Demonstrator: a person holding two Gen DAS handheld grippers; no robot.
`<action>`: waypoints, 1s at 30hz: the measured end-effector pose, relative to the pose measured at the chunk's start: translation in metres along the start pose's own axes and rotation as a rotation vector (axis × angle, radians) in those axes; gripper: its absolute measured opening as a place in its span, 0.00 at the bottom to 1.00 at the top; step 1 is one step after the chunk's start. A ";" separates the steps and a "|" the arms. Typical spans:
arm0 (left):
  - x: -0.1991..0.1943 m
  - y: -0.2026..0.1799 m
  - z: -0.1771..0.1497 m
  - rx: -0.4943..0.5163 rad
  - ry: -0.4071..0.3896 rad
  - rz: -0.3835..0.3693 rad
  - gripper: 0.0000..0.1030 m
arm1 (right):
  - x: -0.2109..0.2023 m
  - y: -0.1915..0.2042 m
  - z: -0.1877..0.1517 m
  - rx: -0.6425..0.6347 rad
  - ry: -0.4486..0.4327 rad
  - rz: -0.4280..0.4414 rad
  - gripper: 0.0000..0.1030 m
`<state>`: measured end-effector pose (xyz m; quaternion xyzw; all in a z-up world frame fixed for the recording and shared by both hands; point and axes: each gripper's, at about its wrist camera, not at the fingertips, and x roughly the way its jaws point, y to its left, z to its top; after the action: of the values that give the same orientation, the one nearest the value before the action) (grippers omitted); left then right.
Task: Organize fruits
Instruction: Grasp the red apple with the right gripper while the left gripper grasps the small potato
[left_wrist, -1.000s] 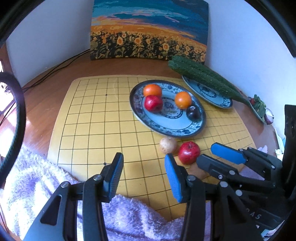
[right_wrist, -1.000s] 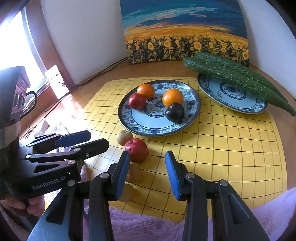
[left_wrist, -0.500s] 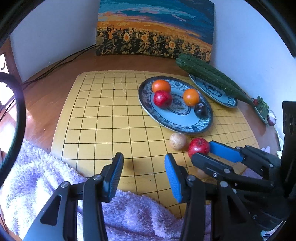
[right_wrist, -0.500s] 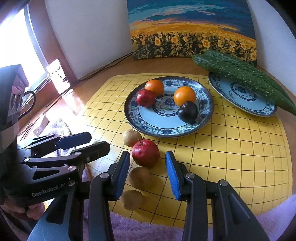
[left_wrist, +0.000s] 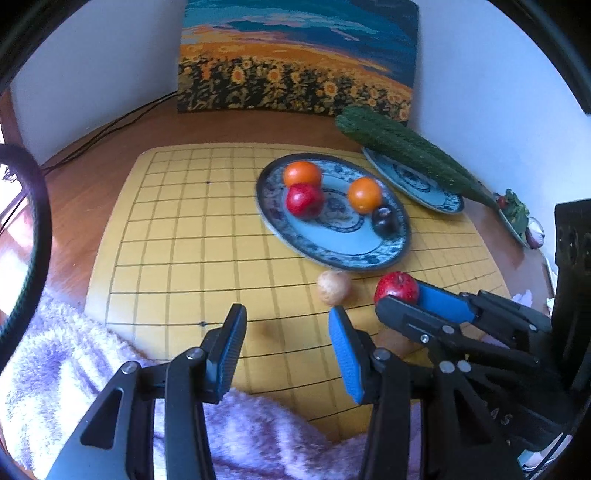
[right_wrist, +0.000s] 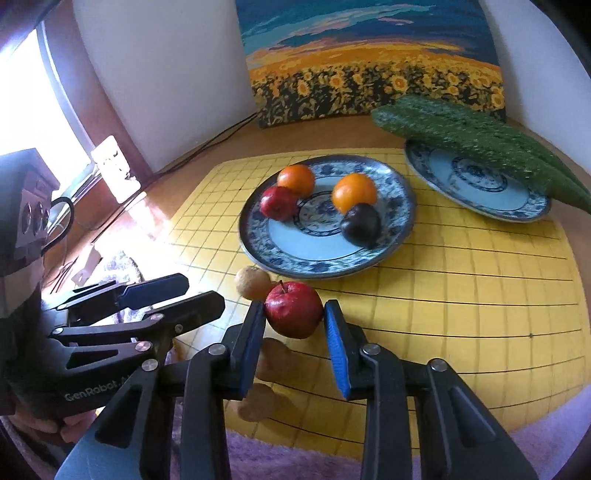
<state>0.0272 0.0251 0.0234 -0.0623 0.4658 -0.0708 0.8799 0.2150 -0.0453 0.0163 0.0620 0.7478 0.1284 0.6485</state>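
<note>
Right wrist: gripper astride red apple

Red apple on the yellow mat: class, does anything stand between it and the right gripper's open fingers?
Nothing visible does. The red apple sits between the right gripper's open fingers; the tan fruit lies behind it, to the left.

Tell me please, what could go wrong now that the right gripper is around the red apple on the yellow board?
1. The right gripper is open around the red apple; the apple is round and may slip or roll as the fingers close.
2. A brown fruit sits right beside the apple, so the left finger could knock it away.
3. The fruit plate already holds four fruits; a careless drop might bump the dark plum.
</note>
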 end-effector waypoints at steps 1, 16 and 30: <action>0.000 -0.003 0.001 0.008 -0.003 -0.007 0.47 | -0.002 -0.002 0.001 0.002 -0.004 -0.005 0.33; 0.023 -0.035 0.007 0.073 0.015 -0.013 0.47 | -0.022 -0.031 -0.002 0.035 -0.043 -0.051 0.33; 0.031 -0.037 0.010 0.089 -0.024 0.022 0.26 | -0.023 -0.046 -0.008 0.063 -0.039 -0.068 0.33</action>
<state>0.0503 -0.0162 0.0103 -0.0191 0.4521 -0.0811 0.8880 0.2144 -0.0965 0.0266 0.0595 0.7404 0.0814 0.6646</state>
